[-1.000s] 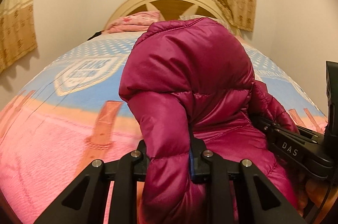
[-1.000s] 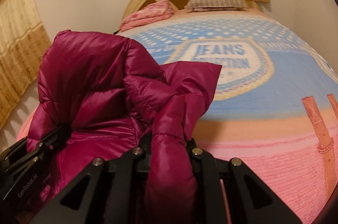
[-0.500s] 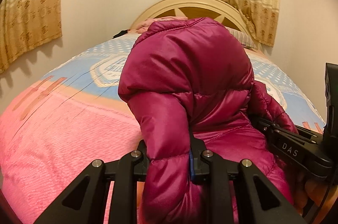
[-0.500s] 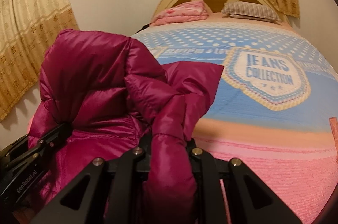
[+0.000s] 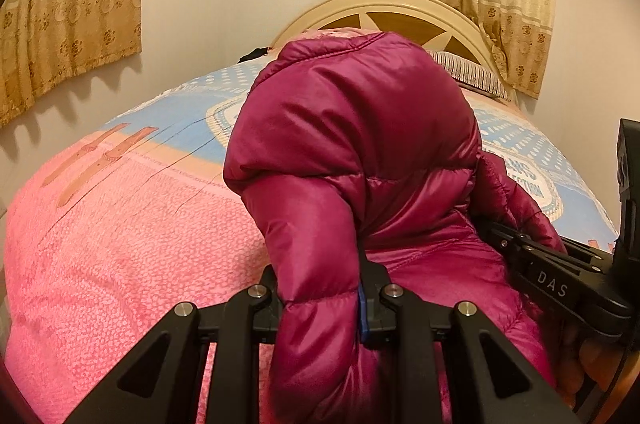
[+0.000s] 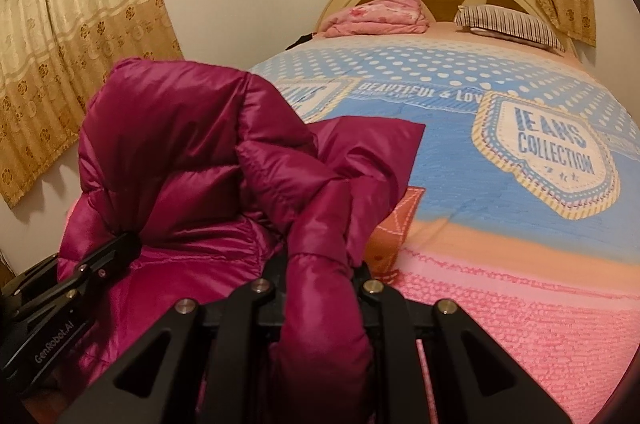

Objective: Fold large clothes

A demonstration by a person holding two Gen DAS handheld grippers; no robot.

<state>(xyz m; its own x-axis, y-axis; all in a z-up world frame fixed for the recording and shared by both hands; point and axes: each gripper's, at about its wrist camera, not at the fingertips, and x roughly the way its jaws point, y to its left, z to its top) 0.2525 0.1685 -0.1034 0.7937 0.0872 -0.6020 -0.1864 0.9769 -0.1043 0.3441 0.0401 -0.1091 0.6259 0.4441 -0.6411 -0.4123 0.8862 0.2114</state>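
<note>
A magenta puffer jacket [image 5: 352,128] is held up over the foot of the bed, bunched between both grippers. My left gripper [image 5: 320,300] is shut on a padded fold of it; the fingertips are buried in the fabric. In the right wrist view the same puffer jacket [image 6: 192,152] fills the left half, and my right gripper [image 6: 320,280] is shut on another padded fold. Each gripper shows in the other's view: the right gripper [image 5: 560,276] at the right edge, the left gripper [image 6: 80,284] at the lower left, both pinching the jacket.
The bed carries a pink and blue blanket [image 6: 520,264] with a "JEANS COLLECTION" badge. A folded pink quilt [image 6: 380,16] and a striped pillow [image 6: 512,24] lie by the cream headboard [image 5: 400,4]. Curtains [image 6: 80,64] hang on both walls.
Both grippers have swung sideways together with the jacket still held; the bed's badge and headboard have slid to the right in both views. The grips look the same.
</note>
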